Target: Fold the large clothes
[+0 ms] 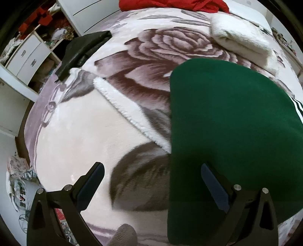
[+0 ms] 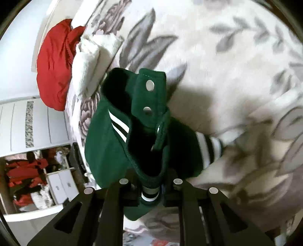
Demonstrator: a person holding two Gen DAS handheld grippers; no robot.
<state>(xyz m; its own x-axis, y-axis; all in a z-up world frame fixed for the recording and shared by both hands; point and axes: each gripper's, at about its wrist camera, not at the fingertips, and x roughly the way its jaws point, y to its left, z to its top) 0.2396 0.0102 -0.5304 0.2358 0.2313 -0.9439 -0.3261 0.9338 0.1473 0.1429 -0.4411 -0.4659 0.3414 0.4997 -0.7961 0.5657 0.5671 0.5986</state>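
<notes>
**Right gripper holds the green jacket's striped hem**

My right gripper (image 2: pixel 150 196) is clamped narrow on the ribbed, striped hem of the green jacket (image 2: pixel 113 143), which hangs away toward 12 o'clock over the floral blanket (image 2: pixel 236 62), snap placket uppermost. My left gripper (image 1: pixel 152 186) stands wide with nothing between its fingers; in its view the jacket fills the 3 o'clock side. A folded white towel (image 1: pixel 242 39) lies at 1 o'clock, red cloth (image 1: pixel 170 4) at 12.

Green striped jacket (image 2: pixel 108 151), bunched, on floral blanket (image 2: pixel 227 56)
</notes>
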